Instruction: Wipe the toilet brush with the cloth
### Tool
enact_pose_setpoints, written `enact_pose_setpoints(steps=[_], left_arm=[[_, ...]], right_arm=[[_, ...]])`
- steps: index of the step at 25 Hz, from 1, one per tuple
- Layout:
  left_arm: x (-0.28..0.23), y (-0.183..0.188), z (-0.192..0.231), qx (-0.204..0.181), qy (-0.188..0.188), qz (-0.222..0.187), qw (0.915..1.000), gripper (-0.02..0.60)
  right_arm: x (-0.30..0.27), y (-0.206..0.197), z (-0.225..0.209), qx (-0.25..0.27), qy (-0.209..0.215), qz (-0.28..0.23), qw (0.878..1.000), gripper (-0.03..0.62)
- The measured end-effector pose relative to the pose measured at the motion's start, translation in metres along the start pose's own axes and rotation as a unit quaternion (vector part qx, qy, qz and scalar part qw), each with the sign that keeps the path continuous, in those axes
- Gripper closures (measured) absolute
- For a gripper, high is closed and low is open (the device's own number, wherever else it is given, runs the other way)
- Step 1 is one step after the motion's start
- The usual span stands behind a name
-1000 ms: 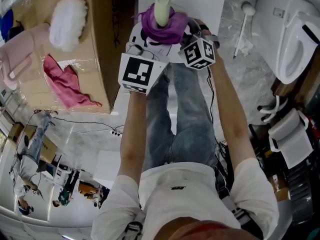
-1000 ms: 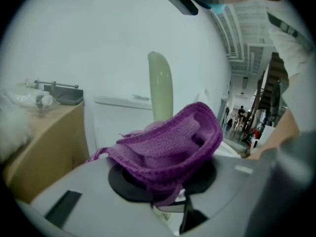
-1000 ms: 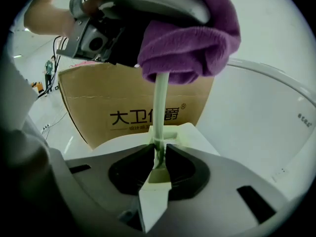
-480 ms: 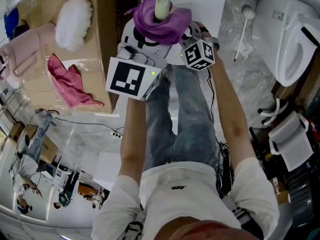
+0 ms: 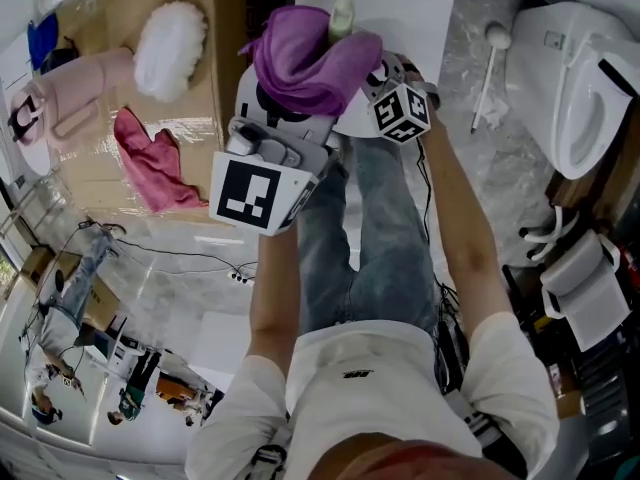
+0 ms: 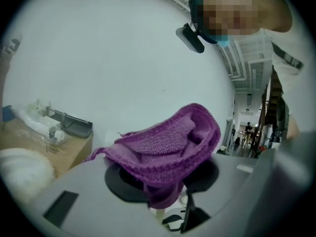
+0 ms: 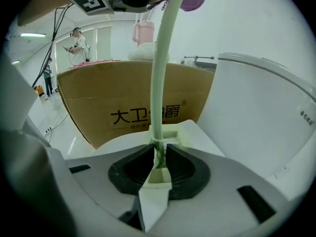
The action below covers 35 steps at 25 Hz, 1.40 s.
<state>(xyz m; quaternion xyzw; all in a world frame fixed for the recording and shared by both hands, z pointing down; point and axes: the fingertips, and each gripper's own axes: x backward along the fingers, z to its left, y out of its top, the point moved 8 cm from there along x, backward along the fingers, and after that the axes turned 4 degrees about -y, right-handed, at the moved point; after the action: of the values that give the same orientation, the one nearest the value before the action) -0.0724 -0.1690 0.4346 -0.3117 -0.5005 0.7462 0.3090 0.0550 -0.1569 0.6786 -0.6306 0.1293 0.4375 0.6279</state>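
The toilet brush's pale green handle [image 5: 342,15] stands upright, only its tip showing above a purple cloth [image 5: 305,63] bunched around it. My left gripper [image 5: 290,100] is shut on that cloth [image 6: 168,142], which fills the space between its jaws [image 6: 160,181]. Lower on the same handle [image 7: 160,83], my right gripper [image 7: 159,154] grips it with both pads touching; its jaws are opening slightly. In the head view the right gripper [image 5: 376,70] sits just right of the cloth. The brush head is hidden.
A cardboard box [image 5: 215,68] at the left holds a white fluffy duster [image 5: 170,48] and a pink rag [image 5: 150,168]. A white toilet [image 5: 580,78] stands at the right, with another white brush [image 5: 487,53] on the marble floor beside it.
My left gripper has risen with the purple cloth along the handle, so less of the handle shows above the cloth. The right gripper has stayed put.
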Motion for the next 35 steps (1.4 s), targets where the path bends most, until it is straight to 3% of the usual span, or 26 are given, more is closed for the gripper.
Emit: enact_pose_setpoints(steps=[5,8,15,20,22,26,35], left_arm=[[0.022,0.013,-0.004,-0.019,0.003,0.012,0.9997,0.459],[0.036,0.019,-0.008,-0.016,0.007,0.021,0.9996,0.459],[0.071,0.046,-0.025,-0.028,0.007,0.036,0.9989,0.462],[0.105,0.07,-0.052,-0.049,0.0,0.051,0.9975,0.465],[0.117,0.08,-0.065,-0.054,-0.007,0.052,0.9972,0.468],[0.141,0.096,-0.089,-0.06,-0.019,0.049,0.9968,0.471],[0.198,0.122,-0.149,-0.065,-0.041,0.03,0.9966,0.488]], right_arm=[[0.005,0.01,-0.008,-0.063,0.023,0.016,0.998,0.497],[0.026,0.023,-0.012,-0.108,0.009,0.007,0.994,0.497],[0.123,0.081,-0.019,-0.171,-0.057,-0.068,0.981,0.503],[0.218,0.131,-0.012,-0.234,-0.102,-0.145,0.956,0.55],[0.257,0.152,-0.004,-0.239,-0.119,-0.175,0.948,0.587],[0.323,0.187,0.02,-0.232,-0.14,-0.217,0.938,0.595],[0.426,0.22,0.082,-0.216,-0.198,-0.228,0.928,0.596]])
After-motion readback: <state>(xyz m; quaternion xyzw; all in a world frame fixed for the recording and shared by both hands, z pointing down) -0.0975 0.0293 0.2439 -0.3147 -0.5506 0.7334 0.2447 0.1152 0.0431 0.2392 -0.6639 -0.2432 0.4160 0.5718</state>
